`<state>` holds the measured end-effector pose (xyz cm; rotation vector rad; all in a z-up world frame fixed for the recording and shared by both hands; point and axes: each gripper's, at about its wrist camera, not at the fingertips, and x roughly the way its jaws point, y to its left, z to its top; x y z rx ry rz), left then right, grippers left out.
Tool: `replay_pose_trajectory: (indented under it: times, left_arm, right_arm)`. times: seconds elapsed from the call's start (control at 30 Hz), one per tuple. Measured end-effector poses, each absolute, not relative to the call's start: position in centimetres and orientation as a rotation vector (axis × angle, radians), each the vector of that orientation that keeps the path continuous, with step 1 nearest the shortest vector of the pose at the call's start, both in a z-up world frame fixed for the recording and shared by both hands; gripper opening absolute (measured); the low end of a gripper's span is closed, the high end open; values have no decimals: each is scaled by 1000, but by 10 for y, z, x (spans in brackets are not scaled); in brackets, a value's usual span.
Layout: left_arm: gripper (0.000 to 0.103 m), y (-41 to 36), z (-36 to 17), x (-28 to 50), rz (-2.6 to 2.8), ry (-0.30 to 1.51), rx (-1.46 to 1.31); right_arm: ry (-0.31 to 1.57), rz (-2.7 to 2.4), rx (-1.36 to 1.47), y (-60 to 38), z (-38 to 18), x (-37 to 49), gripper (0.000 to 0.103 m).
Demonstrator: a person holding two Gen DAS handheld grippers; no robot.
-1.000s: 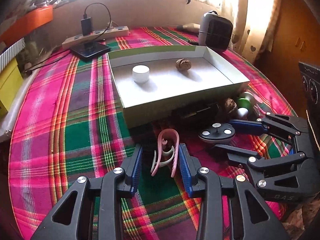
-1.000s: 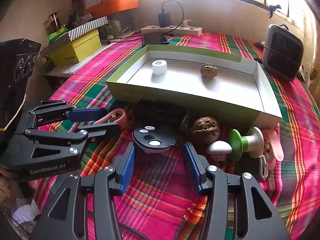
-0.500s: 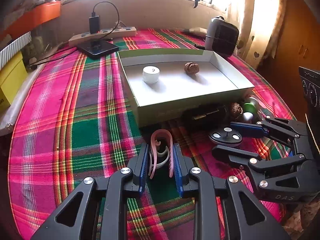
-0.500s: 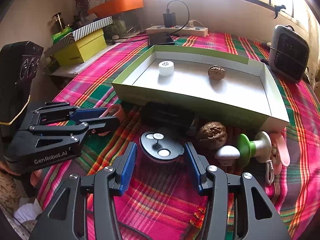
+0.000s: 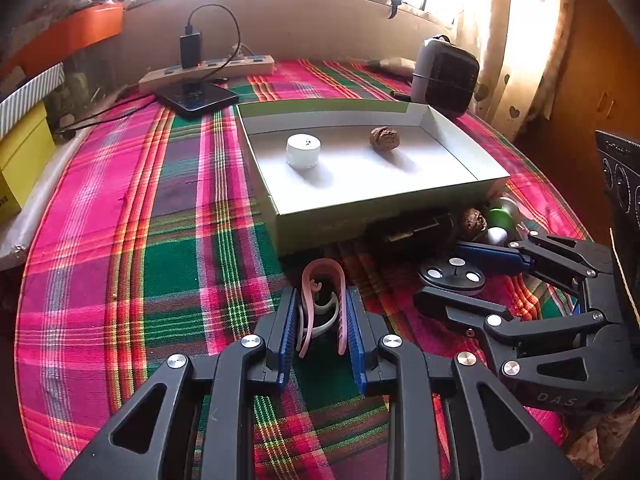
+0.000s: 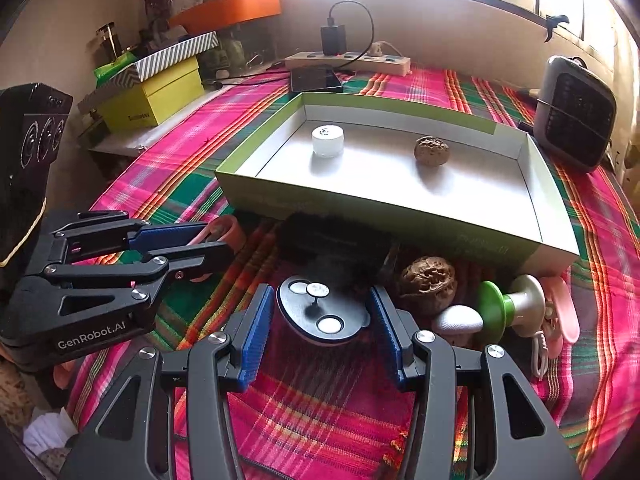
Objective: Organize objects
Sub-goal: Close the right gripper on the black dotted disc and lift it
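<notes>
My left gripper [image 5: 322, 300] is shut on a pink claw clip [image 5: 324, 268], which rests on the plaid tablecloth just in front of the shallow green-and-white box [image 5: 280, 216]. In the right wrist view this left gripper [image 6: 218, 240] appears at the left with the clip [image 6: 228, 226] between its pads. My right gripper [image 6: 322, 312] stands open around a black round disc [image 6: 320, 316] with three silver studs. Its blue pads flank the disc with narrow gaps. The box holds a white cap [image 5: 303, 150] and a walnut [image 5: 385, 139].
Beside the disc lie a black item [image 6: 336, 244], a second walnut [image 6: 428, 280], a green-and-white mushroom toy [image 6: 508, 308] and another pink clip [image 6: 564, 312]. A power strip [image 5: 208, 72], a phone [image 5: 196, 98] and a grey appliance [image 5: 446, 76] stand behind the box.
The left jaws have closed onto the pink clip. The right gripper has moved forward, so the black disc now lies between its fingers instead of ahead of them.
</notes>
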<state>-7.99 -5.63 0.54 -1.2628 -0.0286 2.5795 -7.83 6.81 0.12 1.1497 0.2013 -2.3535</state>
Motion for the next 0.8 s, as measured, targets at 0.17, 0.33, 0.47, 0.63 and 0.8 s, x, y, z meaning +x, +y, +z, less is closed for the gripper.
replay_pose_trajectory:
  times: [0.17, 0.33, 0.47, 0.63, 0.8]
  left_arm:
    - [22, -56, 6, -80, 2589, -25, -1262]
    - [22, -55, 6, -81, 2595, -15, -1262]
    - [22, -56, 6, -81, 2596, -23, -1260]
    - [21, -56, 6, -81, 2601, -21, -1256]
    - [21, -56, 6, -80, 2601, -20, -1255]
  right_arm:
    - [187, -2351, 1149, 69, 2, -78, 49]
    - [181, -2355, 1149, 70, 1, -79, 46]
    - [183, -2357, 1149, 71, 1, -79, 46]
    - [180, -2357, 1149, 72, 1, -79, 46]
    - [177, -2357, 1149, 72, 2, -79, 46]
